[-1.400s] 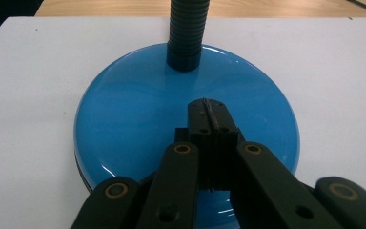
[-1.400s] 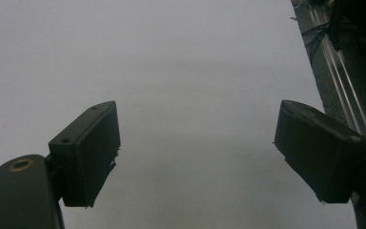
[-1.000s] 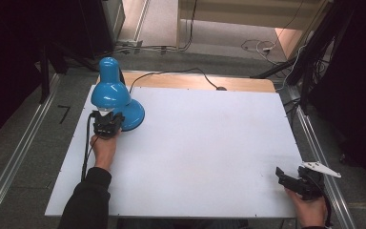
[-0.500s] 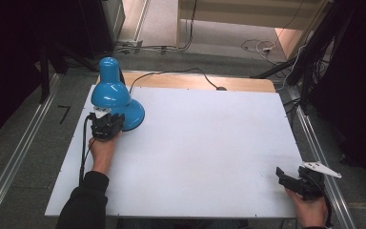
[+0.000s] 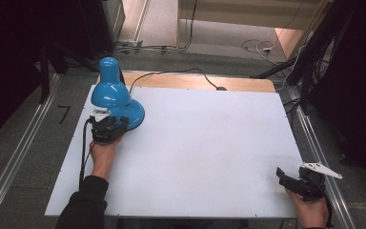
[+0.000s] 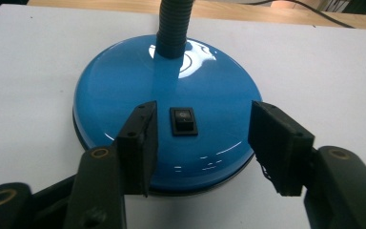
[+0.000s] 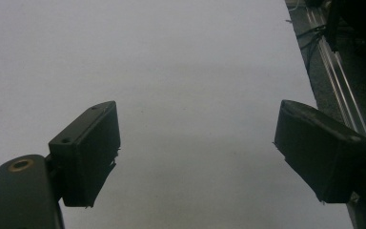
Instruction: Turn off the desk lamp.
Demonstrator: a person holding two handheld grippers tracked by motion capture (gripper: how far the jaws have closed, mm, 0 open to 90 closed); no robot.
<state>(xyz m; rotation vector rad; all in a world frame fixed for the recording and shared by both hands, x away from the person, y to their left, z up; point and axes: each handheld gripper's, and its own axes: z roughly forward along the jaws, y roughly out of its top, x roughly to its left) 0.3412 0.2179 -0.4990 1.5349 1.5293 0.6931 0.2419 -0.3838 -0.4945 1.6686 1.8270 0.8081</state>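
Left tongs [image 5: 108, 129] hovering at the near rim of the lamp base [image 5: 129, 115], jaws spread wide and holding nothing. Seen in the left gripper view, those tongs [image 6: 205, 138] straddling the front of the round blue base [image 6: 124, 95], one jaw over its left part and the other at its right edge, with the small black switch [image 6: 183, 120] sitting between them, untouched. Grey flexible neck [image 6: 173, 26] rising from the back of the base. Blue lamp [image 5: 110, 90] standing at the far left corner of the white table [image 5: 205, 143], shade [image 5: 109, 88] leaning over the base, black cord [image 5: 181, 72] trailing off along the wooden strip behind. Left hand [image 5: 103, 155] gripping the tongs from below, dark sleeve [image 5: 83, 207] entering at the bottom edge, cable hanging beside the wrist.

Moving right: wide bare stretch of white tabletop lying between the two hands.

Right tongs [image 5: 286, 176] resting low at the near right corner of the table, well apart from the lamp, grey three-cornered plate [image 5: 321, 170] sticking out on top. In the right gripper view, tongs [image 7: 195, 152] gaping wide over plain white surface, gripping nothing, with the metal rail [image 7: 336, 71] running along the table's right edge.
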